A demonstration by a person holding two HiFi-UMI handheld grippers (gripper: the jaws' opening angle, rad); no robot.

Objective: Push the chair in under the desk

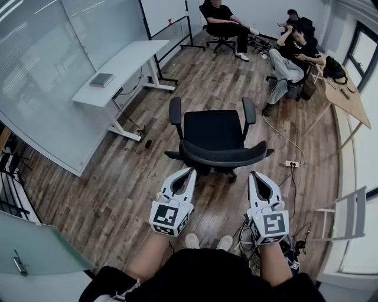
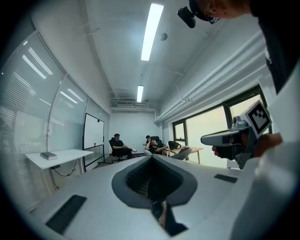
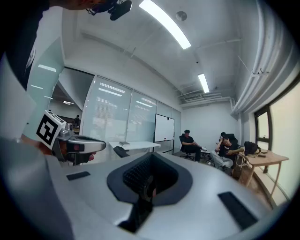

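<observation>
A black office chair (image 1: 214, 137) on castors stands in the middle of the wooden floor, its curved backrest (image 1: 224, 157) toward me and its seat facing away. The white desk (image 1: 127, 63) stands to the chair's far left along the glass wall, a good way from the chair. My left gripper (image 1: 191, 171) and right gripper (image 1: 253, 175) are held level side by side just behind the backrest, apart from it. Both are shut with nothing between the jaws. The left gripper view shows its closed tip (image 2: 152, 157) and the desk (image 2: 61, 155). The right gripper view shows its closed tip (image 3: 151, 157).
A grey book (image 1: 101, 79) lies on the desk. Three people sit at the back near a wooden table (image 1: 348, 100). A whiteboard (image 1: 165, 15) stands beyond the desk. Cables and a power strip (image 1: 290, 163) lie on the floor right of the chair. A white frame (image 1: 348, 215) stands at the right.
</observation>
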